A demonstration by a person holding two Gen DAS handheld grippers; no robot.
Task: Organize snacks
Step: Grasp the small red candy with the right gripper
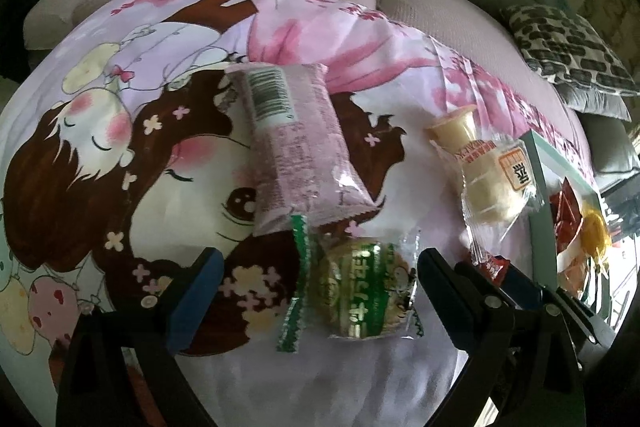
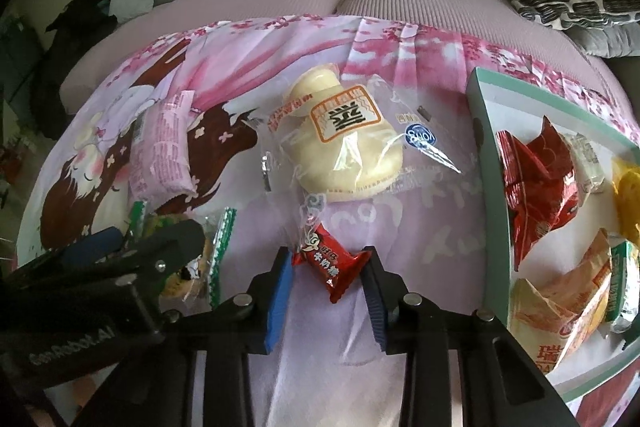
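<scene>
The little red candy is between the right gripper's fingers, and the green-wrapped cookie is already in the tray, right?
Not quite. The green-wrapped cookie isn't in the tray; it lies on the cartoon blanket, between the left gripper's open fingers, as the left wrist view shows. The little red candy is indeed between the right gripper's fingers.
</scene>
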